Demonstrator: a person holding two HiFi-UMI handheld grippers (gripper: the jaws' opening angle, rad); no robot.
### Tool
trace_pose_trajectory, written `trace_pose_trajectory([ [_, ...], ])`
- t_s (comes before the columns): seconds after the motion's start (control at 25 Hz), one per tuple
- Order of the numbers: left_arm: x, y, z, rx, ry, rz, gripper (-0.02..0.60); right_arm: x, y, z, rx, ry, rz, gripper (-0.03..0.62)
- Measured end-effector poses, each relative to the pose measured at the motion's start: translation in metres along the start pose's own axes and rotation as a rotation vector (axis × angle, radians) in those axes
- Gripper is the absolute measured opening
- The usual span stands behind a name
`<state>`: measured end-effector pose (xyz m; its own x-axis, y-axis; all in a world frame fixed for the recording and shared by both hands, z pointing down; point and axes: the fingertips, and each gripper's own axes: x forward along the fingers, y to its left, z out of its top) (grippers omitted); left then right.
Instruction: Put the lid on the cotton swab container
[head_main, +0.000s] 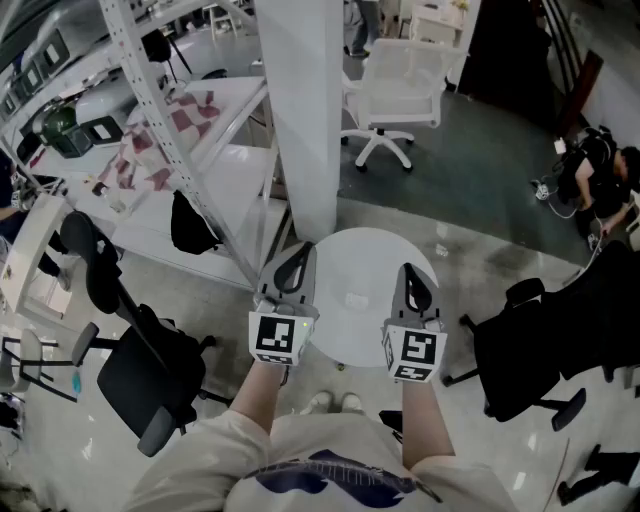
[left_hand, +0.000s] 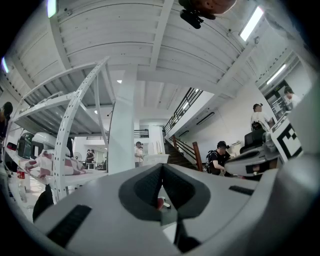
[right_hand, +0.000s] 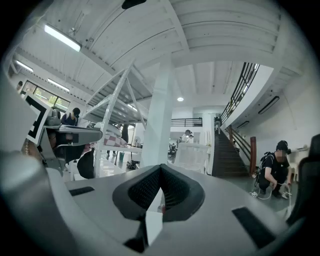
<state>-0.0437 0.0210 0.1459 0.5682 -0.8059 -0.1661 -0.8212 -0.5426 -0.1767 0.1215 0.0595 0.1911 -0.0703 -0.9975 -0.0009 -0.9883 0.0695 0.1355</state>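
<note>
I hold both grippers side by side over a small round white table (head_main: 366, 252). My left gripper (head_main: 296, 256) is shut, its dark jaws pressed together with nothing between them. My right gripper (head_main: 414, 276) is shut and empty too. In the left gripper view the gripper (left_hand: 161, 168) points level into the room, and a small red-and-white thing (left_hand: 160, 203) shows below the jaws, too small to identify. The right gripper (right_hand: 160, 170) also looks out level, jaws closed. No cotton swab container or lid can be made out in any view.
A white pillar (head_main: 300, 110) stands just beyond the table, with a white shelving rack (head_main: 165, 130) to its left. A white office chair (head_main: 395, 90) is farther back. Black chairs stand at the left (head_main: 140, 370) and right (head_main: 530, 350). A person (head_main: 600, 180) crouches at the far right.
</note>
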Motion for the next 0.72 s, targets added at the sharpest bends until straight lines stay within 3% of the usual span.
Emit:
trace_pose_trajectory([
  [0.28, -0.001, 0.001, -0.001, 0.000, 0.000, 0.004, -0.002, -0.002, -0.001, -0.004, -0.006, 0.007, -0.005, 0.008],
  [0.52, -0.011, 0.000, 0.002, -0.015, 0.023, -0.027, -0.002, -0.016, -0.014, -0.006, 0.173, -0.054, 0.064, 0.012],
  [0.56, -0.012, -0.002, 0.004, -0.020, 0.026, -0.053, 0.001, -0.019, -0.022, -0.006, 0.206, -0.060, 0.069, 0.032],
  [0.6, -0.013, -0.002, 0.006, -0.029, 0.030, -0.081, 0.034, -0.021, -0.029, -0.006, 0.248, -0.067, 0.081, 0.105],
  [0.64, -0.013, -0.003, 0.008, -0.040, 0.032, -0.109, 0.108, -0.024, -0.038, -0.006, 0.295, -0.076, 0.094, 0.249],
  [0.68, -0.014, -0.004, 0.010, -0.050, 0.031, -0.140, 0.173, -0.027, -0.047, -0.005, 0.336, -0.087, 0.103, 0.336],
  [0.72, -0.014, -0.005, 0.011, -0.054, 0.031, -0.176, 0.242, -0.031, -0.057, -0.004, 0.364, -0.098, 0.105, 0.358],
])
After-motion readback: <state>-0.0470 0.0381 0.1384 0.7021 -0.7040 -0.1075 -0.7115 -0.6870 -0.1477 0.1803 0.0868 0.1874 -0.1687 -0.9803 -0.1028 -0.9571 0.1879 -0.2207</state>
